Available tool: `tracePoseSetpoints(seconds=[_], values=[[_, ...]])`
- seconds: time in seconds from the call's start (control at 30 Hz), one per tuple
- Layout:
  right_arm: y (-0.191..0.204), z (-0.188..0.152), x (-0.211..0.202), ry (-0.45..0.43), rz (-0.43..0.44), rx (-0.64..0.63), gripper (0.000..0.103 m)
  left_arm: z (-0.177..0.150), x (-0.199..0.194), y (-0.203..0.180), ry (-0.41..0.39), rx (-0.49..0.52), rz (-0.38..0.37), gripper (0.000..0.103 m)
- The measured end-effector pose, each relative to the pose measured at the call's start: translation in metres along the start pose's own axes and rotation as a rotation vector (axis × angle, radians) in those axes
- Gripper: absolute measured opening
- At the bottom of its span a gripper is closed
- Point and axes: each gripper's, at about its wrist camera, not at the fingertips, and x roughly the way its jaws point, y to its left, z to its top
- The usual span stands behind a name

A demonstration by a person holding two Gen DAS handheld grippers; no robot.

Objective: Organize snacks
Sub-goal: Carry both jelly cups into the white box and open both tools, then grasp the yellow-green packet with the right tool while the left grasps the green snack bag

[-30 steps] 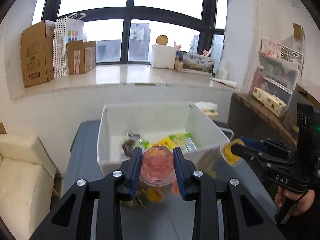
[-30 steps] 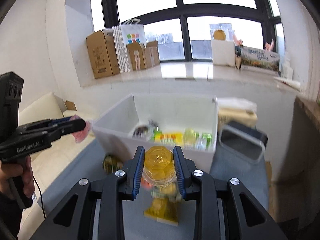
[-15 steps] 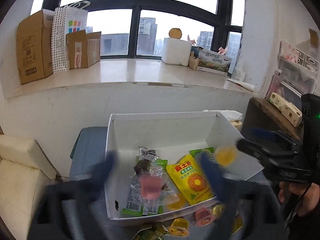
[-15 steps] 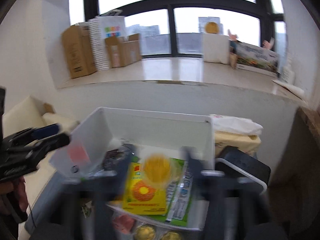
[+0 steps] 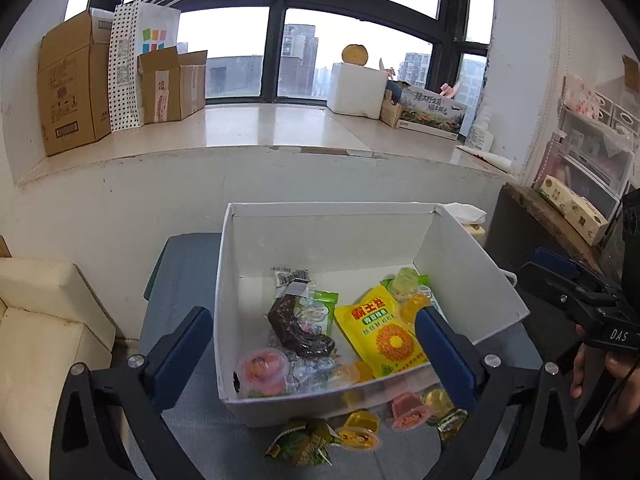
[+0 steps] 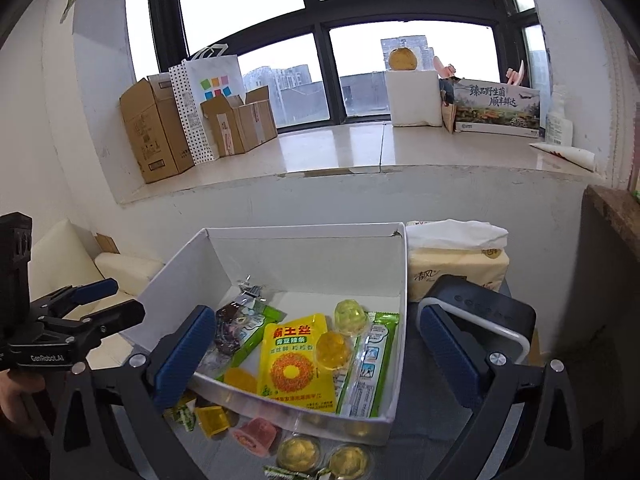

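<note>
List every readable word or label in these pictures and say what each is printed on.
"DAS": right hand-held gripper.
"GenRoboLAI": left hand-held gripper.
"臻品野生菌 顺丰鲜达": printed box on the windowsill.
"清风": tissue pack.
Yellow snack packet and cardboard boxes: print too small to read.

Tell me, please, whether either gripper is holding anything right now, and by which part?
Nothing is held: the left gripper and right gripper both stand open and empty above the white box.
</note>
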Motion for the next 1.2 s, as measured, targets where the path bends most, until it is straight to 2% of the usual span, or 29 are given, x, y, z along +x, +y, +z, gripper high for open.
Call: tracePoseSetpoints(seconds=[0.1, 0.27, 0.33, 0.5, 0.57, 0.67, 0.93, 0.97, 1.0, 1.03, 1.07, 1.2], values=[[0.002, -0.005, -0.012, -0.014, 0.009, 0.0, 0.103, -0.005, -0.013, -0.007, -0.008, 0.01, -0.007, 0.103], [0.005, -0.023, -0.036, -0.024, 0.021, 0.036, 0.103, -0.032, -0.037, -0.019, -0.013, 0.01, -0.023, 0.103], [0.007, -0.035, -0.043, -0.009, 0.026, 0.045, 0.103, -0.047, -0.048, -0.022, -0.017, 0.0, -0.031, 0.103], [0.012, -0.083, -0.053, 0.04, -0.034, 0.046, 0.103, -0.091, -0.075, -0.024, -0.012, -0.049, -0.077, 0.103], [0.013, -0.106, -0.047, 0.082, -0.04, 0.061, 0.103, -0.108, -0.082, -0.023, 0.0, -0.058, -0.1, 0.103], [0.014, -0.128, -0.033, 0.142, -0.057, 0.062, 0.103, -0.126, -0.089, -0.018, 0.013, -0.069, -0.083, 0.103], [0.029, -0.152, 0.017, 0.266, -0.12, 0.028, 0.103, -0.15, -0.088, 0.003, 0.059, -0.106, -0.055, 0.103], [0.029, -0.153, 0.022, 0.278, -0.132, 0.033, 0.101, -0.152, -0.087, 0.005, 0.065, -0.11, -0.051, 0.103], [0.028, -0.154, 0.026, 0.292, -0.129, 0.036, 0.083, -0.152, -0.085, 0.007, 0.068, -0.114, -0.047, 0.103], [0.028, -0.156, 0.029, 0.309, -0.122, 0.03, 0.058, -0.154, -0.084, 0.01, 0.072, -0.121, -0.045, 0.103], [0.032, -0.156, 0.028, 0.298, -0.172, -0.015, 0.055, -0.155, -0.082, 0.011, 0.075, -0.123, -0.045, 0.103], [0.032, -0.158, 0.022, 0.299, -0.137, -0.013, 0.053, -0.155, -0.071, 0.009, 0.091, -0.112, -0.045, 0.103]])
